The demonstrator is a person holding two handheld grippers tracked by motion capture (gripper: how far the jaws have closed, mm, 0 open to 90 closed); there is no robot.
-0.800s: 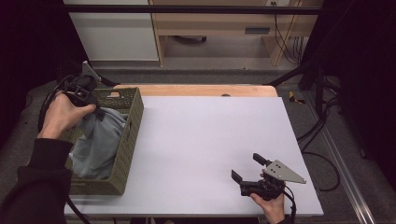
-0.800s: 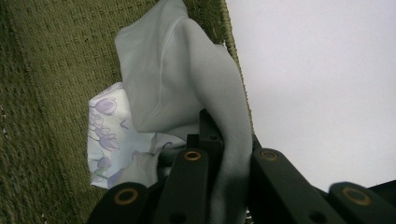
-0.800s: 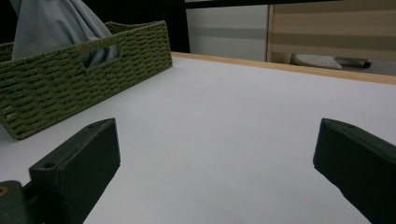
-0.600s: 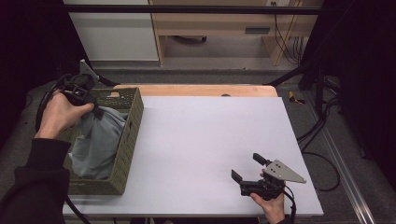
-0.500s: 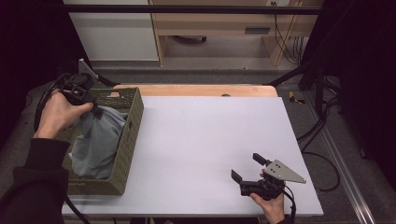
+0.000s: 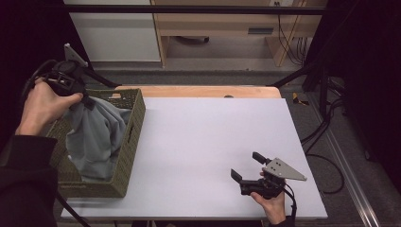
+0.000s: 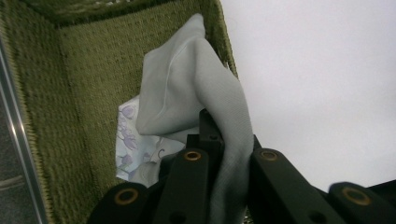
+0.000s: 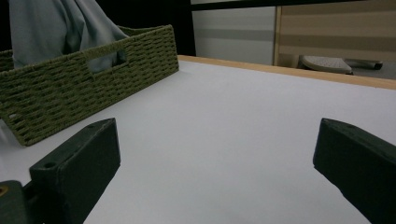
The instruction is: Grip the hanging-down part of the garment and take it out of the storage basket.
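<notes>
My left gripper [image 6: 86, 103] is shut on a grey cloth [image 6: 97, 135] and holds it up above the far end of a green woven basket [image 6: 126, 156] at the table's left. The cloth hangs down into the basket. In the left gripper view the grey cloth [image 7: 205, 93] is pinched between the black jaws, over a white floral-print cloth [image 7: 135, 154] lying in the basket [image 7: 70, 84]. My right gripper [image 6: 247, 167] rests near the table's front right, jaws wide apart with nothing between them. In the right gripper view the basket [image 8: 88, 88] and grey cloth [image 8: 51, 28] stand at the far left.
The white tabletop [image 6: 208, 142] spreads between basket and right gripper. A wooden strip [image 6: 203, 91] edges its far side. Shelving and cables stand beyond the table, with a dark frame rail at the right.
My left hand has risen and drawn back toward the far left, pulling the grey cloth higher out of the basket. The right gripper has stayed in place.
</notes>
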